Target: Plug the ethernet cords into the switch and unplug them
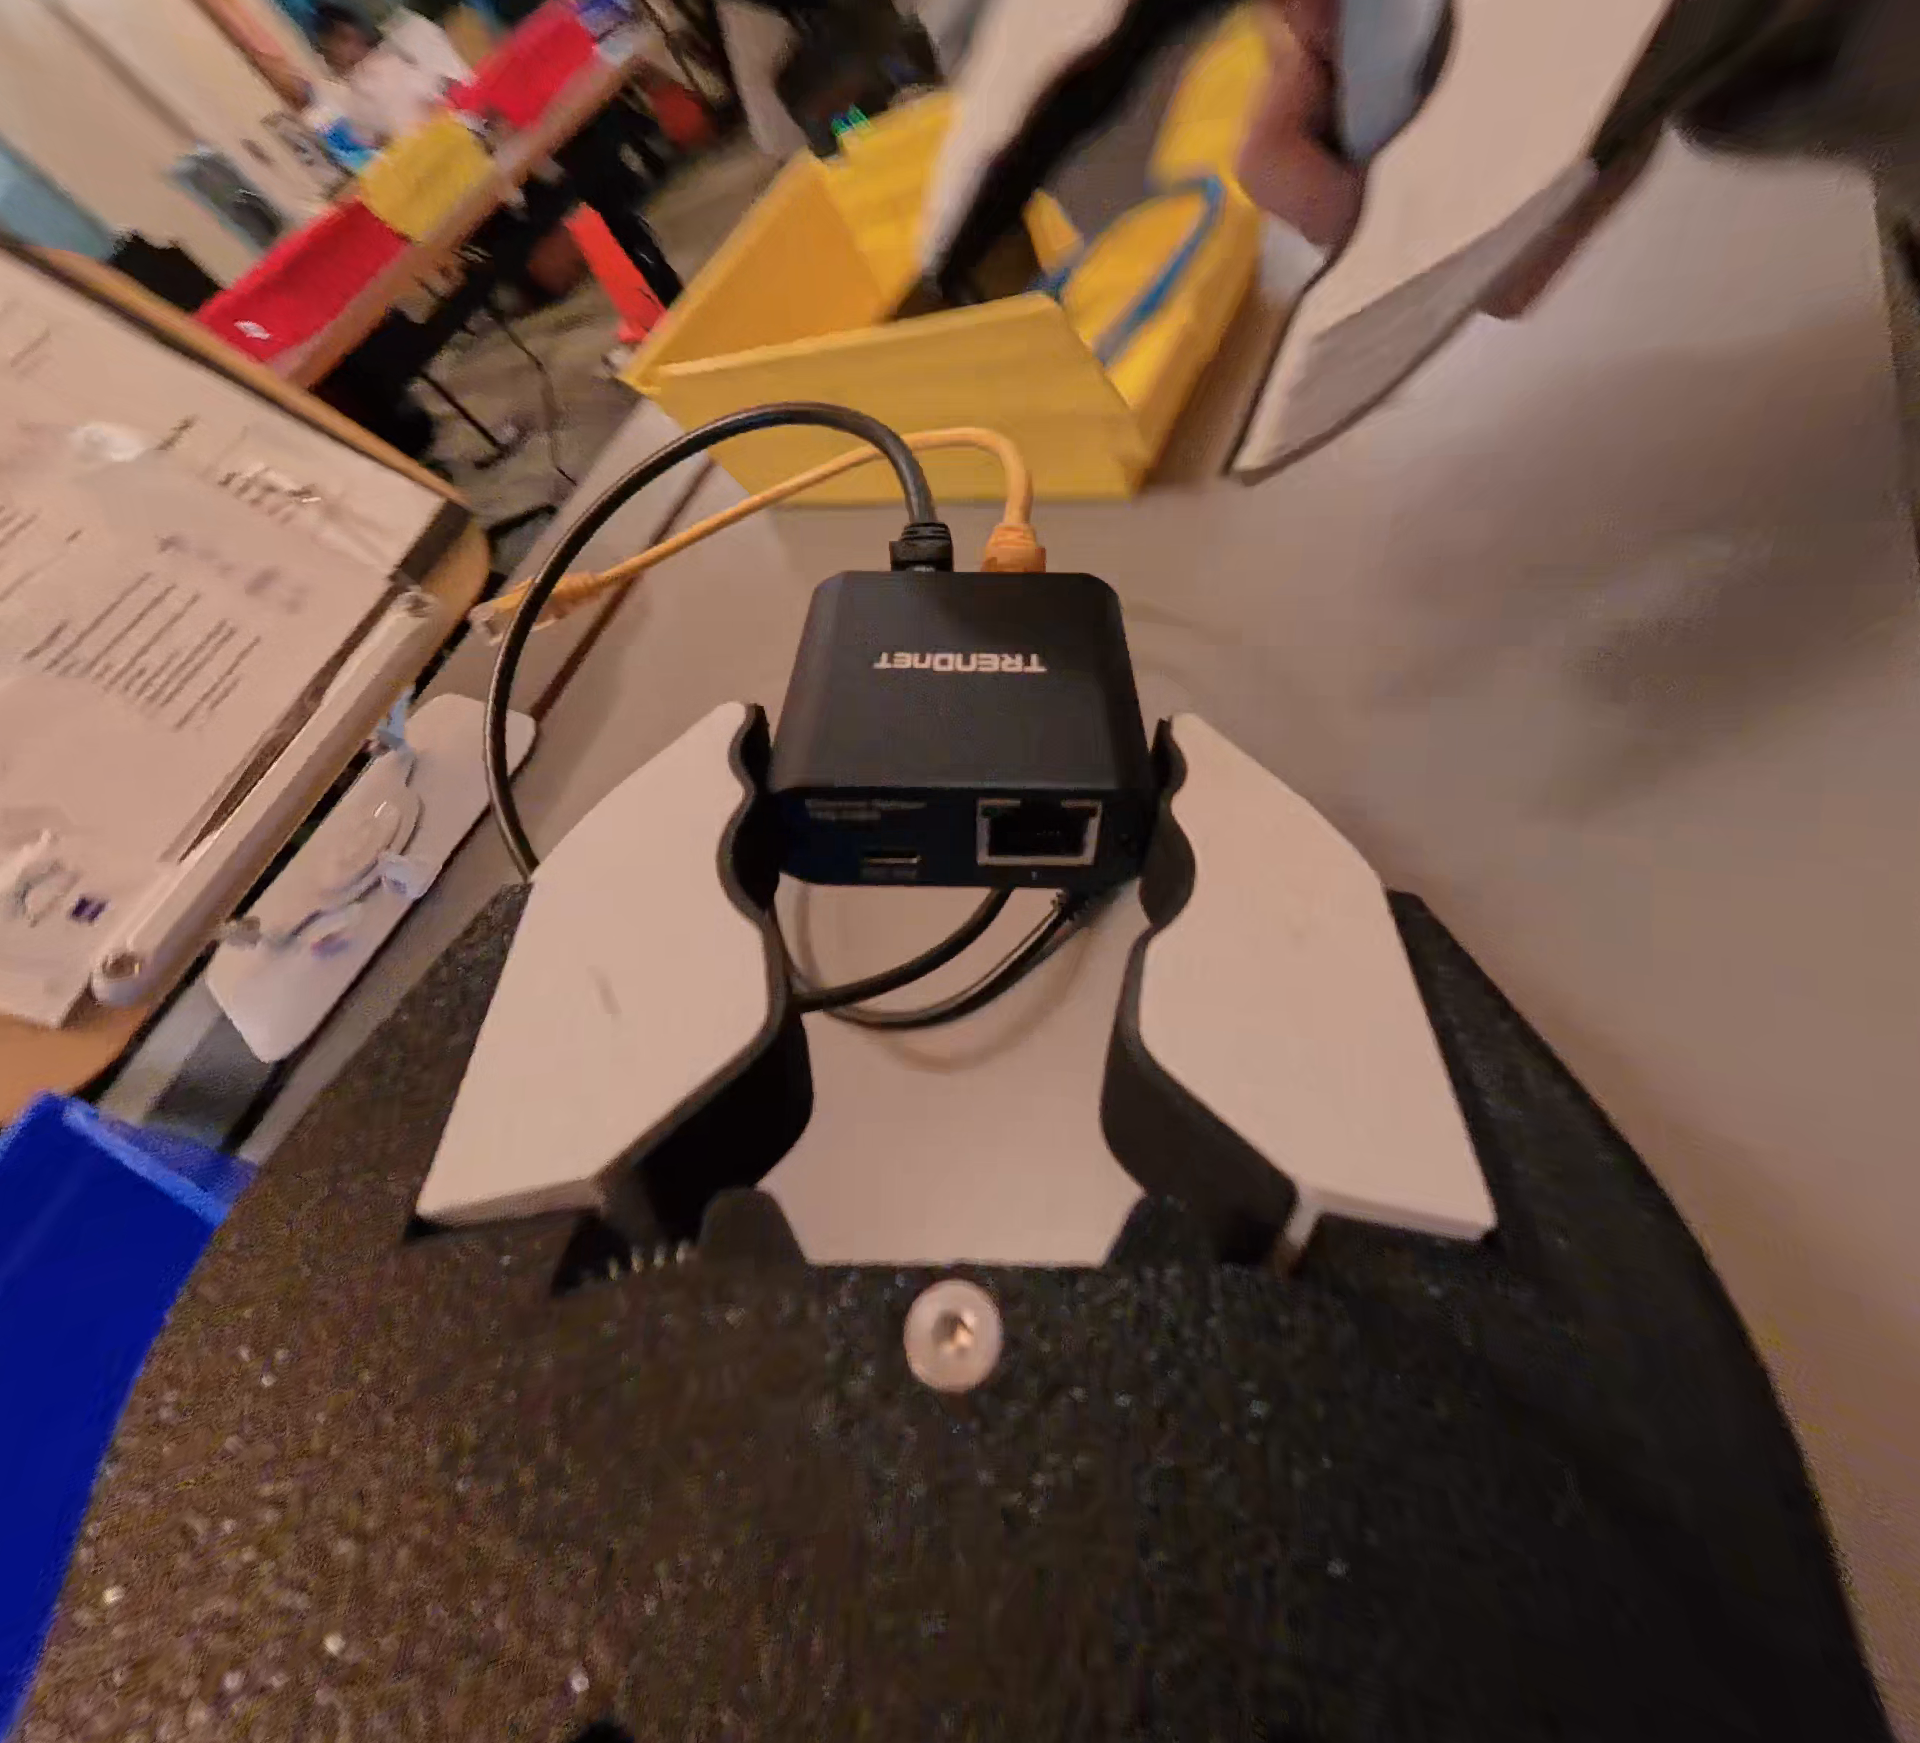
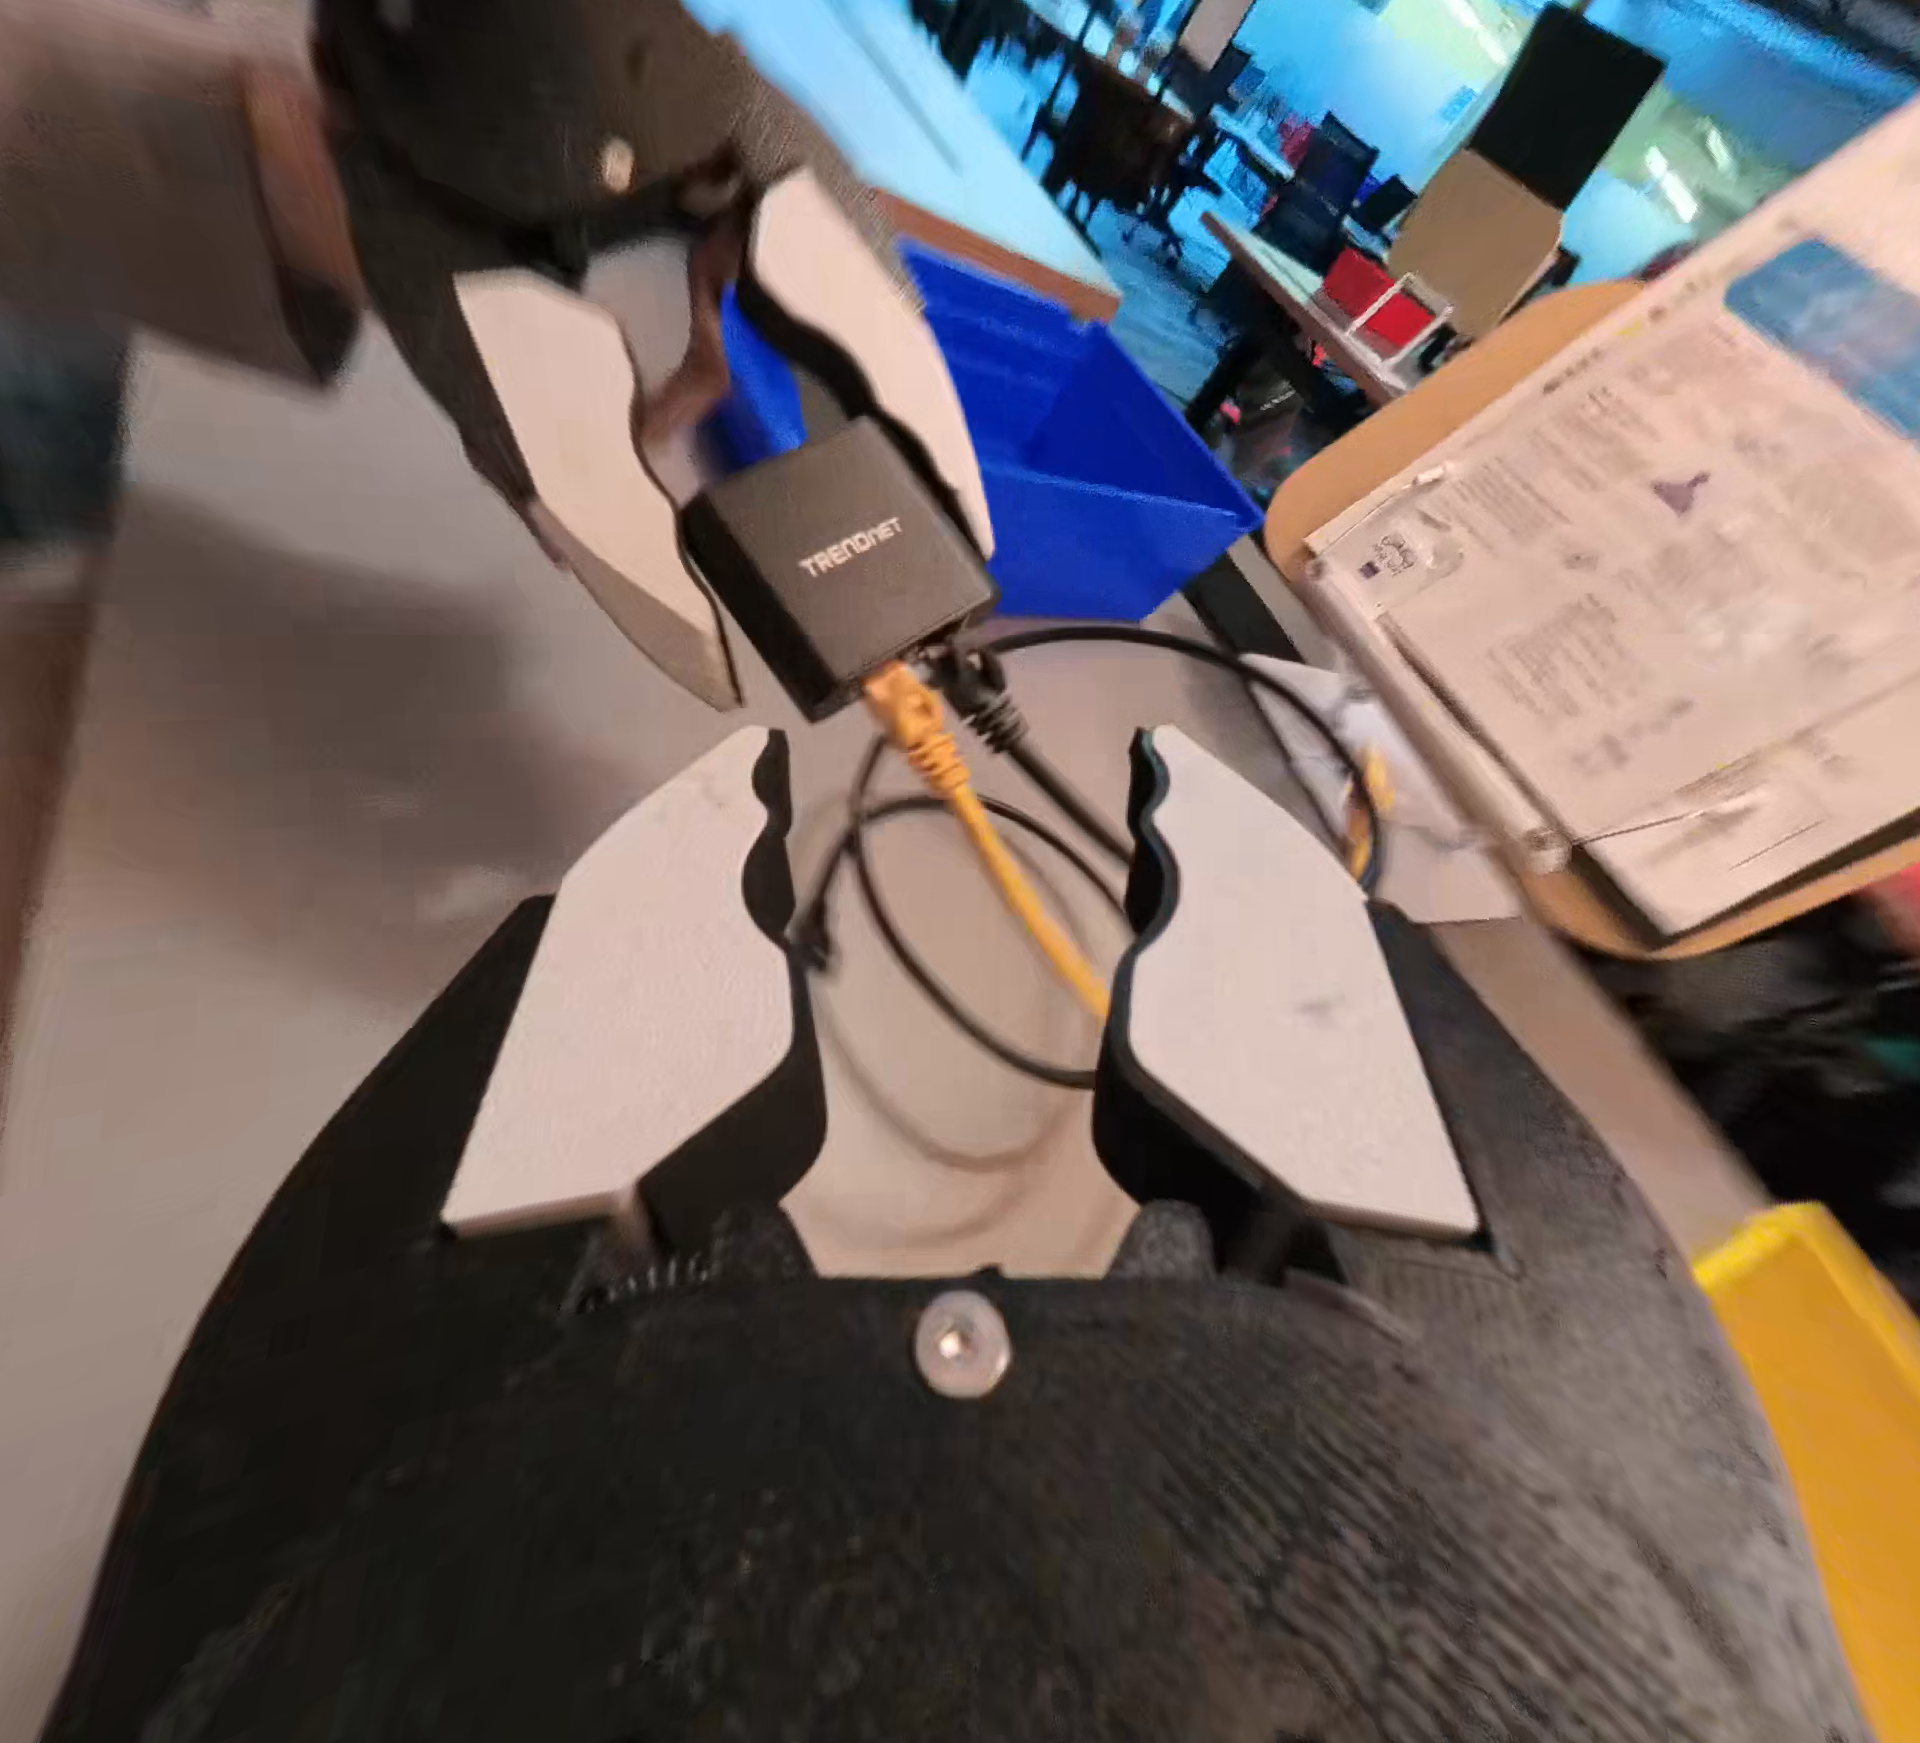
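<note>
My left gripper is shut on the sides of the small black switch and holds it a little above the grey table. A black cord and a yellow ethernet cord are plugged into its far side. The near port is empty. In the right wrist view my right gripper is open just in front of the switch. The yellow cord runs between its fingers without being gripped. The yellow plug and the black plug sit in the switch.
A yellow bin stands beyond the switch, and a blue bin stands behind the left gripper. A board with papers lies at the table's side. The yellow cord's loose end lies near the table's edge. The black cord loops on the table.
</note>
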The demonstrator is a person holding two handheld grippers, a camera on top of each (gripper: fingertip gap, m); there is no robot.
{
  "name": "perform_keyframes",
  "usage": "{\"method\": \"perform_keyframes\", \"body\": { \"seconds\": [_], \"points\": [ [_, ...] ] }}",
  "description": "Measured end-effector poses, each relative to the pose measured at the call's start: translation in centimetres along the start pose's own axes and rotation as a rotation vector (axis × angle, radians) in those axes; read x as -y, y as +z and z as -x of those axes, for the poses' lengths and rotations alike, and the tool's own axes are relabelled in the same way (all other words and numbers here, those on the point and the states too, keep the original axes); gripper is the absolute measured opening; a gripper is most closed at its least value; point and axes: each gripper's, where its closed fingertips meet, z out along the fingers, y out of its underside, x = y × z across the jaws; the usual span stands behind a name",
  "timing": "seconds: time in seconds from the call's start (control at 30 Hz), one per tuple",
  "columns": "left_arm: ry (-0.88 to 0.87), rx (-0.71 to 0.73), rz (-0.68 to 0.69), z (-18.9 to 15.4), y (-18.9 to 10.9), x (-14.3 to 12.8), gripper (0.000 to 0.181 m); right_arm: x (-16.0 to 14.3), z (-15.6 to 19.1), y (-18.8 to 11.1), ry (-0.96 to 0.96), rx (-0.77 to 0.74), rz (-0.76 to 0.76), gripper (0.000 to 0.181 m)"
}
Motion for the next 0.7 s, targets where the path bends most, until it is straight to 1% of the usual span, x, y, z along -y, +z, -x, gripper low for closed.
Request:
{"method": "perform_keyframes", "body": {
  "seconds": [0.03,0.1,0.17,0.23,0.3,0.33,0.4,0.5,0.53,0.57,0.63,0.67,0.7],
  "points": [
    [-0.059,0.041,-0.058,0.8,-0.4,0.2,0.068,0.5,-0.2,-0.1,0.126,0.013,-0.045,0.060],
    [-0.141,0.117,-0.151,2.2,-1.2,0.7,0.068,0.9,-0.6,0.3,0.410,0.040,-0.104,0.053],
    [-0.199,0.177,-0.241,3.0,-2.1,1.5,0.068,0.7,-0.2,1.3,0.671,0.113,-0.147,0.049],
    [-0.223,0.195,-0.315,2.9,-2.5,2.3,0.068,1.5,0.2,2.2,0.861,0.186,-0.268,0.048],
    [-0.217,0.195,-0.347,2.3,-2.5,2.7,0.068,2.5,-0.1,2.5,1.017,0.226,-0.413,0.047],
    [-0.207,0.194,-0.354,1.9,-2.4,2.7,0.068,2.8,-0.2,2.5,1.062,0.237,-0.458,0.048],
    [-0.233,0.121,-0.390,0.8,-2.1,3.0,0.068,3.3,0.6,2.7,1.029,0.288,-0.489,0.054],
    [-0.329,-0.010,-0.493,-0.6,-2.3,3.6,0.068,3.4,2.2,2.9,0.800,0.316,-0.482,0.072],
    [-0.350,-0.048,-0.511,-1.0,-2.3,3.6,0.068,3.2,2.5,3.0,0.723,0.298,-0.486,0.078],
    [-0.363,-0.080,-0.512,-1.3,-2.2,3.5,0.068,3.0,2.6,3.0,0.658,0.276,-0.495,0.079],
    [-0.369,-0.129,-0.485,-2.1,-1.8,3.1,0.068,3.2,2.6,2.7,0.580,0.248,-0.556,0.073],
    [-0.362,-0.148,-0.475,-2.6,-1.7,3.0,0.068,3.5,2.8,2.4,0.555,0.258,-0.591,0.069],
    [-0.352,-0.157,-0.476,-3.0,-1.6,3.1,0.068,3.6,3.0,2.2,0.546,0.275,-0.615,0.061]
  ]
}}
